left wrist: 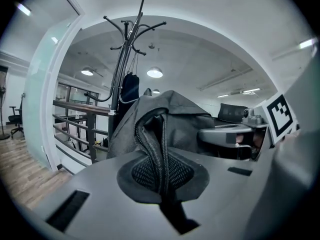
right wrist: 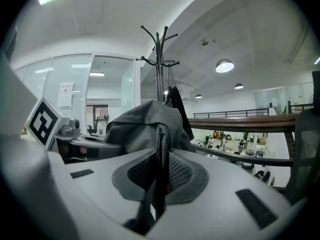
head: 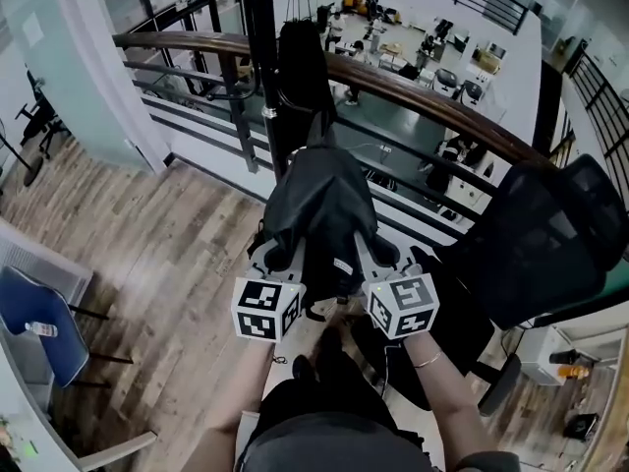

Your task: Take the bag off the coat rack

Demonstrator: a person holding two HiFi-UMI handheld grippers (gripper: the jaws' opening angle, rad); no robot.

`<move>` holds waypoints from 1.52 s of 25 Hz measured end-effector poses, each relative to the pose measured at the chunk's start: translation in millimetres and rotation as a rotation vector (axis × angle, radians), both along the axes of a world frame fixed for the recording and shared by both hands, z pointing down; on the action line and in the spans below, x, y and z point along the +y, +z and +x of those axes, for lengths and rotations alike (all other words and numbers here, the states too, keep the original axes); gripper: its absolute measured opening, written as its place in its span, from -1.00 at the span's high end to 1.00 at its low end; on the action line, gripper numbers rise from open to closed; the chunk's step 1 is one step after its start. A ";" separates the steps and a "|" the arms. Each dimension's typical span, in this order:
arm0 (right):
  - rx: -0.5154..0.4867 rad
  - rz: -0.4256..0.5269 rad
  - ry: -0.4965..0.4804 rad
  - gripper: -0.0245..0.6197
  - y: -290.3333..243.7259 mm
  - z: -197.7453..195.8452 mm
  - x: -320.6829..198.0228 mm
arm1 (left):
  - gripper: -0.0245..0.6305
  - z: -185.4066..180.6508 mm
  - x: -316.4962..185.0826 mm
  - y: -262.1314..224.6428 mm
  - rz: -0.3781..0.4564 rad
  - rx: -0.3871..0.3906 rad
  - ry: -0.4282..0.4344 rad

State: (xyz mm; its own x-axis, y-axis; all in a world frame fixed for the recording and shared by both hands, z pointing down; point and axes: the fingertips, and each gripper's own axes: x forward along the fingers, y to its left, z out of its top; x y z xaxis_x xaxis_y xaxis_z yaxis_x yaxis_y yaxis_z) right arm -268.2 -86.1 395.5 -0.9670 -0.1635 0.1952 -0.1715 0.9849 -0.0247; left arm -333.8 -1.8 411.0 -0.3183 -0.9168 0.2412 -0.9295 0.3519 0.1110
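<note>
A dark grey bag (head: 319, 205) hangs in the air between my two grippers, off the black coat rack (head: 260, 67) and just in front of it. My left gripper (head: 280, 259) is shut on the bag's zippered edge (left wrist: 152, 149). My right gripper (head: 378, 257) is shut on a dark edge of the bag (right wrist: 161, 154) with a small white tag. In the left gripper view the bag (left wrist: 170, 114) bulges above the jaws, with the coat rack (left wrist: 125, 49) behind it. The right gripper view shows the bag (right wrist: 145, 119) in front of the coat rack (right wrist: 161, 54).
A second black item (head: 303, 67) still hangs on the rack. Behind the rack a wooden-topped railing (head: 423, 96) guards a drop to a lower floor. A black mesh office chair (head: 550, 239) stands close on the right, a blue chair (head: 34, 318) at far left.
</note>
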 end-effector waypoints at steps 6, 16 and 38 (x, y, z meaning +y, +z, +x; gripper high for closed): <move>-0.024 0.003 0.061 0.82 -15.1 23.4 14.7 | 0.85 16.9 10.2 -16.6 0.013 -0.031 0.059; -0.067 -0.021 0.179 0.82 -47.0 72.2 26.5 | 0.84 51.9 9.6 -52.5 0.051 -0.076 0.169; -0.167 -0.023 0.493 0.82 -97.1 243.8 -44.1 | 0.84 203.3 -98.0 -104.2 0.136 -0.118 0.509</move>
